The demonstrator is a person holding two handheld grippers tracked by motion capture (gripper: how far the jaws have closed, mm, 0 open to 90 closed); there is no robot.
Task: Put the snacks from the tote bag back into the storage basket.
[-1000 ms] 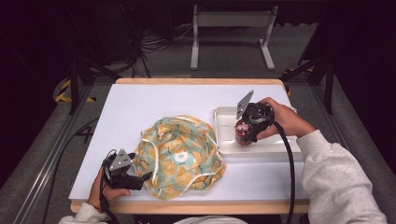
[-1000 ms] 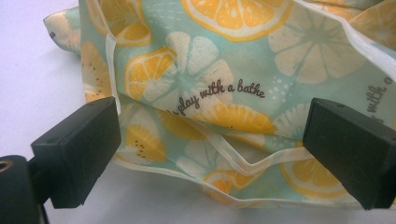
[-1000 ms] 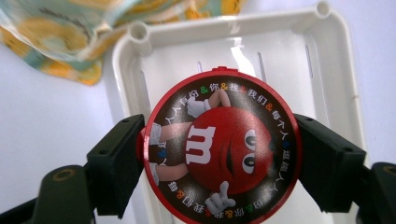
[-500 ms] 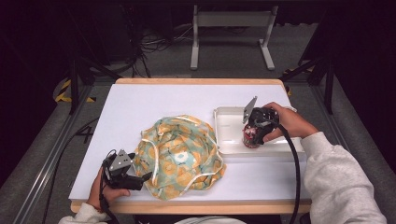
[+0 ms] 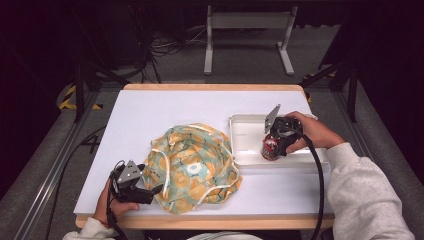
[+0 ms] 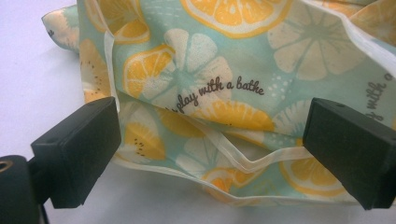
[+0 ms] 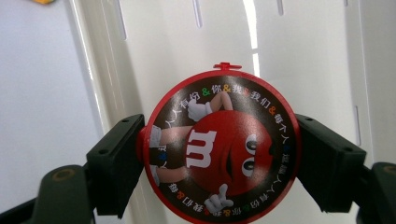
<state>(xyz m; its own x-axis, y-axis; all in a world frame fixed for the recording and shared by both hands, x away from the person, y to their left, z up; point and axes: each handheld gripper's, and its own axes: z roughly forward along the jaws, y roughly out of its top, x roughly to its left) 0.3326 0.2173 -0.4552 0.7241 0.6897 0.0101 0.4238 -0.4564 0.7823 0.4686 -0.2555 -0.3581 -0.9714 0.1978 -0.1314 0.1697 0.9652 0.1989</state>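
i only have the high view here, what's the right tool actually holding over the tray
Observer: The right tool is shut on a round red tin; its lid shows a red M&M character ringed by Chinese text.
Operator: ok and is the left tool gripping the cloth yet
Observer: No. The left tool is open, with the citrus-print cloth lying between its jaws, not pinched.
Operator: any writing on that cloth
Observer: Yes, it reads "play with a bathe" in dark script.
Operator: anything about the tray i can't make out
Observer: The white tray has narrow slots in its floor.
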